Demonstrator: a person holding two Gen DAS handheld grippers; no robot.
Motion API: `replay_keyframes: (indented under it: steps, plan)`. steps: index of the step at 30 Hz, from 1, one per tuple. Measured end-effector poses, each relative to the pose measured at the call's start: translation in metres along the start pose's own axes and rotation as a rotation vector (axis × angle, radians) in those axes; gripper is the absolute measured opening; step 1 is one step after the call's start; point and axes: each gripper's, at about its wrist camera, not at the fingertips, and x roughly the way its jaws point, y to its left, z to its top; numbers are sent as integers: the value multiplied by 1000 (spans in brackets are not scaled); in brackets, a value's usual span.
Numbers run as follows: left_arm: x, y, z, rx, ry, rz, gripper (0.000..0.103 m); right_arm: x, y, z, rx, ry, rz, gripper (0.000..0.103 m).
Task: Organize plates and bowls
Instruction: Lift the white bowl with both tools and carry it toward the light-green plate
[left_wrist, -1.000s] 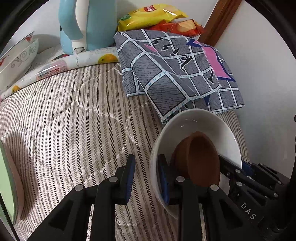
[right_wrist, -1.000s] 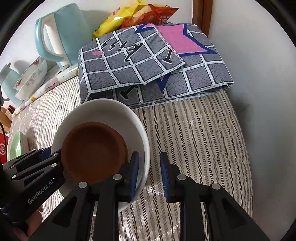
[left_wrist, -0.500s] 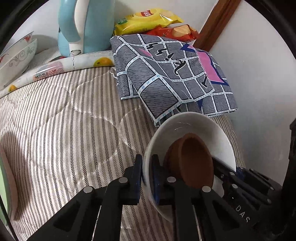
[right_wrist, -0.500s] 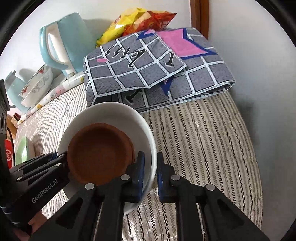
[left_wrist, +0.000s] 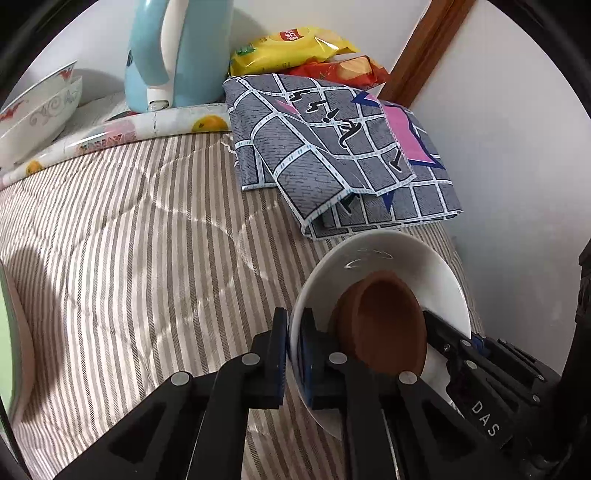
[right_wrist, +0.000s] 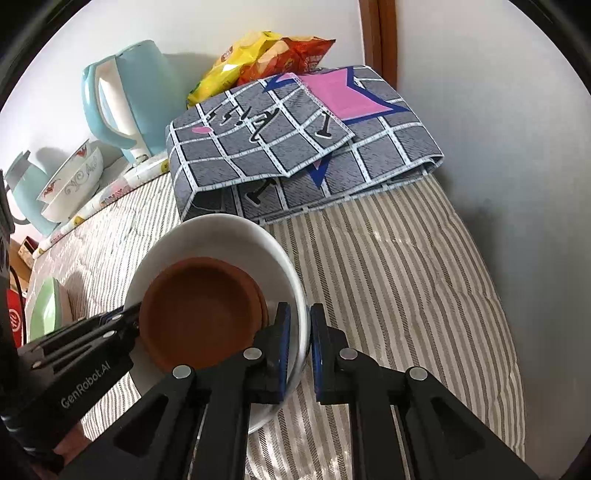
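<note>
A white bowl (right_wrist: 236, 236) sits on the striped quilted surface (right_wrist: 388, 280) near the grey checked folded cloth (right_wrist: 295, 147), and holds a smaller brown terracotta bowl (right_wrist: 199, 317) nested inside it, tilted toward the near-left wall of the white bowl. The left gripper (left_wrist: 293, 350) is closed on the left rim of the white bowl, one finger outside the wall and one inside, the blue pads pressed to the rim with only the wall's thickness between them. The right gripper (right_wrist: 299, 343) is likewise closed on the right rim, inner finger inside the bowl close beside the terracotta bowl, outer finger outside; whether the inner fingers touch the terracotta bowl cannot be told. Each gripper appears in the other's view at the opposite rim. Far left, against the wall, a light blue electric kettle (right_wrist: 118, 96) stands beside a stack of white patterned bowls (right_wrist: 74, 181) on a fruit-printed sheet (left_wrist: 147, 123); what those bowls contain is hidden. Yellow and red snack packets (right_wrist: 258, 55) lie behind the cloth by the brown door frame (left_wrist: 424, 48). A pale green dish (right_wrist: 44, 310) is cut off at the left edge in both views, its shape hard to make out. A second light blue vessel (right_wrist: 22, 195) at the far left is partly hidden. The near underside of the white bowl is hidden by the gripper bodies
</note>
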Motion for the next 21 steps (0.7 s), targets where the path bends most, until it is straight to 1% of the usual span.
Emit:
replay_keyframes:
  steps: [2, 10, 21]
  plan:
    - [-4, 2, -4, -16, 4, -6, 7, -3, -1, -3, 5, 2, 3, 10]
    - [-22, -1, -13, 3, -24, -1, 7, -17, 1, -13, 24, -2, 24, 10]
    - [-56, 6, -18, 1, -74, -4, 7, -49, 17, -15, 21, -53, 42, 10]
